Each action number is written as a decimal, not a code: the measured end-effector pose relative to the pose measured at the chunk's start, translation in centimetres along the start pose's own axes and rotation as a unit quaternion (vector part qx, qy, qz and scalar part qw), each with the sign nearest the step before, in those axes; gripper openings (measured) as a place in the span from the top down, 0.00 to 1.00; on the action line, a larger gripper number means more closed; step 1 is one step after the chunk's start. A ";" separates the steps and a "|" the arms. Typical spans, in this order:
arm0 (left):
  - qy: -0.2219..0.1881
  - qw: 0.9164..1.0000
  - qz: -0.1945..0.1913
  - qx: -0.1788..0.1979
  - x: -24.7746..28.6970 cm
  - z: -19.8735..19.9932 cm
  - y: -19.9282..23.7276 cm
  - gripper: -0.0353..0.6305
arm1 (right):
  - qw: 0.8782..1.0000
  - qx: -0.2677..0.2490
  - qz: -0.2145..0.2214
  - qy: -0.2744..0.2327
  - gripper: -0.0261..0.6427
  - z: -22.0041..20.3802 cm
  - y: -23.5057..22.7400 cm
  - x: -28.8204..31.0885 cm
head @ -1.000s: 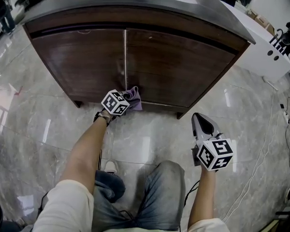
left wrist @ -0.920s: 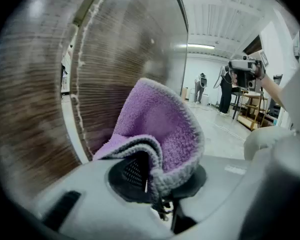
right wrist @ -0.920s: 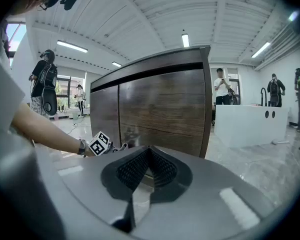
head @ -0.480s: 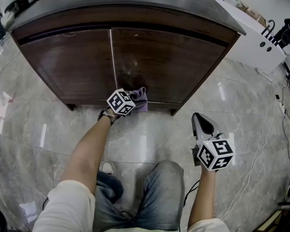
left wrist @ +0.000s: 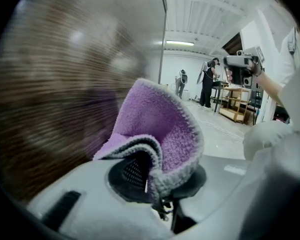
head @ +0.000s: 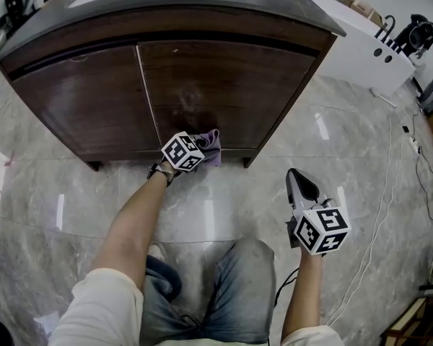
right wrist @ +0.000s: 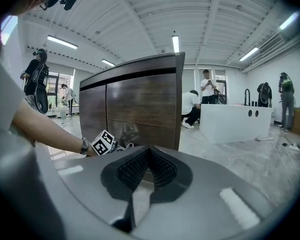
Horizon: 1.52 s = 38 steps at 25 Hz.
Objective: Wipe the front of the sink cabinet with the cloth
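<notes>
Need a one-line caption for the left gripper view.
Left gripper shut on a purple cloth, held close to the dark wooden cabinet front.

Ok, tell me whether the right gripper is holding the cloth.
No: the cloth sits clamped in the left gripper, while the right gripper has its jaws together on nothing.

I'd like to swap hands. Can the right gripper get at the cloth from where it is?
Probably yes: only bare floor lies between the right gripper and the cloth. But its jaws are together, and the left gripper has the cloth clamped at the cabinet.
</notes>
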<state>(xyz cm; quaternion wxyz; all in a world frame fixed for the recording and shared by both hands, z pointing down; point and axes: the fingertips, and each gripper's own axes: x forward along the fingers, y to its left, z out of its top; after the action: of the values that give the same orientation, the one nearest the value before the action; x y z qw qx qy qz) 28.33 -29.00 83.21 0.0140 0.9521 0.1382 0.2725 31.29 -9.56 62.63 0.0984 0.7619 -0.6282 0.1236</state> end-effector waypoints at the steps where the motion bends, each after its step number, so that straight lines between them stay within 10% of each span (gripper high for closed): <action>1: 0.002 1.000 -0.003 0.003 0.6 0.3 -0.2 0.87 | 1.000 0.000 -0.003 0.001 0.95 -0.1 -0.3 -0.2; 19: 0.011 0.996 0.001 0.084 9.6 4.4 -3.0 0.87 | 0.998 0.007 -0.063 0.018 0.95 -2.2 -4.3 -4.5; 38: 0.010 0.996 -0.013 0.088 16.1 6.7 -4.9 0.87 | 0.992 0.028 -0.118 0.035 0.95 -5.5 -8.8 -8.9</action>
<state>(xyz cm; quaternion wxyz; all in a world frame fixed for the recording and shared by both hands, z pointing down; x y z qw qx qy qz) 43.69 -19.57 85.28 -0.0678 0.9449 0.1746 0.2684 37.96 2.08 65.18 0.1134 0.8284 -0.5261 0.1553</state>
